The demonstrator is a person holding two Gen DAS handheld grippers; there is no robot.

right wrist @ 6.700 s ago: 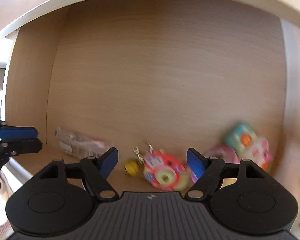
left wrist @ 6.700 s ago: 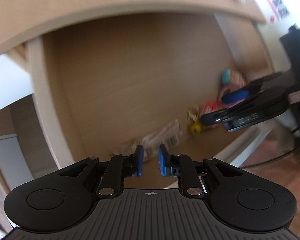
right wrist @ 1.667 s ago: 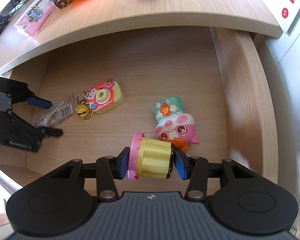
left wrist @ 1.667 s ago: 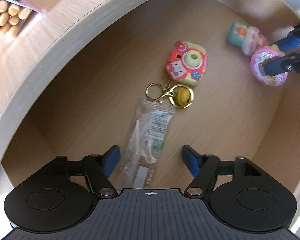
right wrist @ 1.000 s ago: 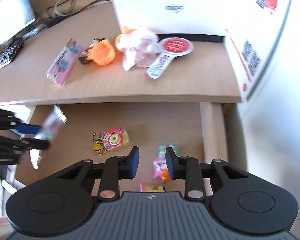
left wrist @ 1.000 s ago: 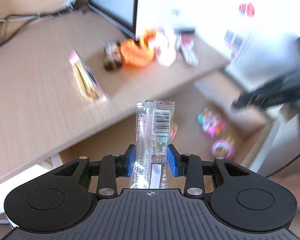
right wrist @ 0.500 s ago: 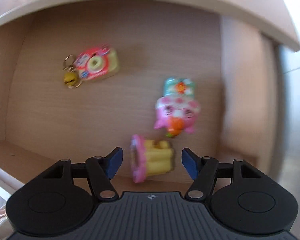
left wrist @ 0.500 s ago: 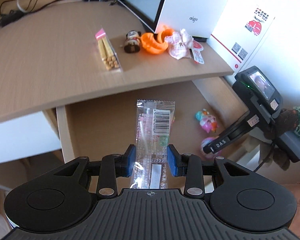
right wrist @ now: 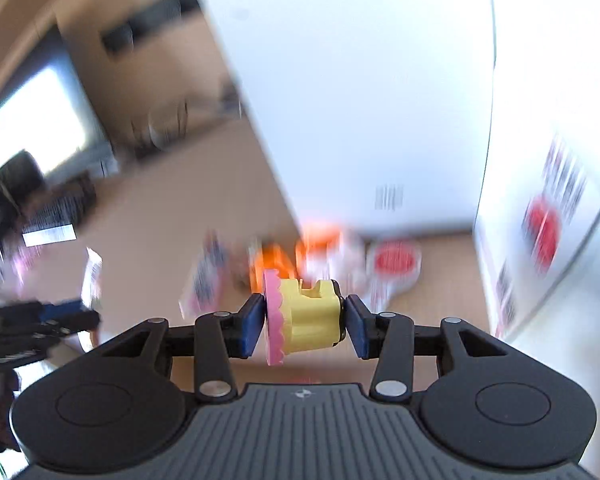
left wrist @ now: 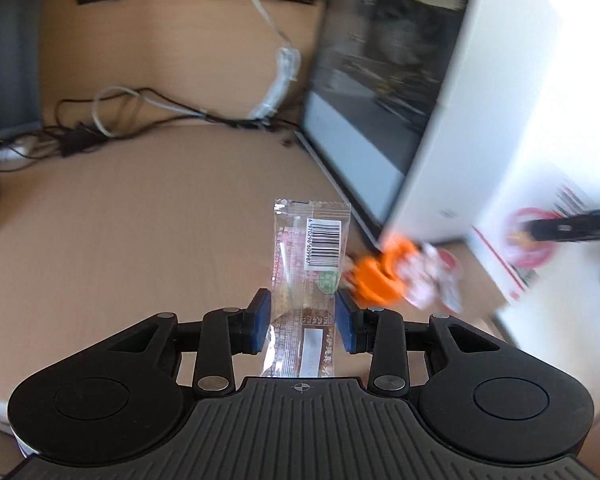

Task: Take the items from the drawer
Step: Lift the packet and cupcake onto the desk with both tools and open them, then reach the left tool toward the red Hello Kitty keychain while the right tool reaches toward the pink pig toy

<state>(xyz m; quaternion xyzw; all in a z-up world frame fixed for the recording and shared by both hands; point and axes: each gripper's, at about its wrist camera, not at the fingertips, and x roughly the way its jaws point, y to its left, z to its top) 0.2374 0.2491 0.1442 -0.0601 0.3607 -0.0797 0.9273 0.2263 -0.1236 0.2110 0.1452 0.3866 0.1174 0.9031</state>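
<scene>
Above the light wooden table (left wrist: 132,216), the left gripper (left wrist: 302,320) pinches a clear barcoded snack wrapper (left wrist: 306,276) low so it stands upright; the right gripper (right wrist: 304,322) clamps a yellow, pink-frilled toy cupcake (right wrist: 300,316) sideways, likely for carrying to the table

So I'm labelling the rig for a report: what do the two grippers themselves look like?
Both look alike: the left gripper and right gripper have matte black ribbed bodies, round caps on both sides, black linkage arms with silver rivets, and blue pads. No cables or sleeves show.
</scene>
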